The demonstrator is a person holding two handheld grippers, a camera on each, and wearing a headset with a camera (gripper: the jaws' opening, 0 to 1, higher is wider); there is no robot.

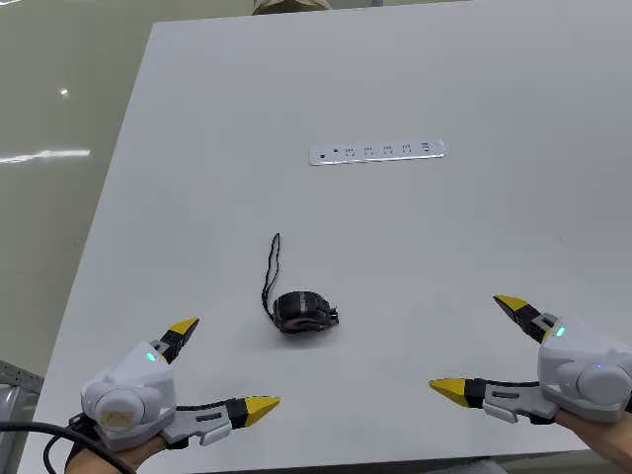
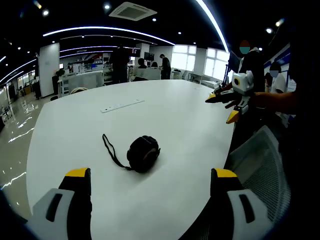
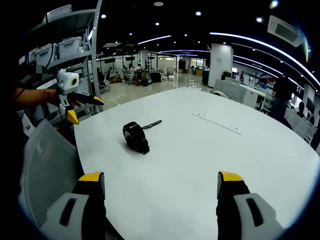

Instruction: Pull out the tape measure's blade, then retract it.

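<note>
One white table [image 1: 444, 296] carried everything. Two grippers hovered with jaws spread wide, holding nothing: the left gripper [image 1: 227, 363] near-left of the single tape measure [image 1: 303, 310], the right gripper [image 1: 477, 344] near-right, both well apart from it. One power strip [image 1: 376, 151] lay beyond it. The blade looked fully wound in, so I judged that pulling and retracting were both yet to do.

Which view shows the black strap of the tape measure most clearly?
The head view: from above, the strap lies at full length on the table, leading away from the tape measure. The left gripper view shows the strap foreshortened; the right gripper view shows a short piece behind the tape measure.
</note>
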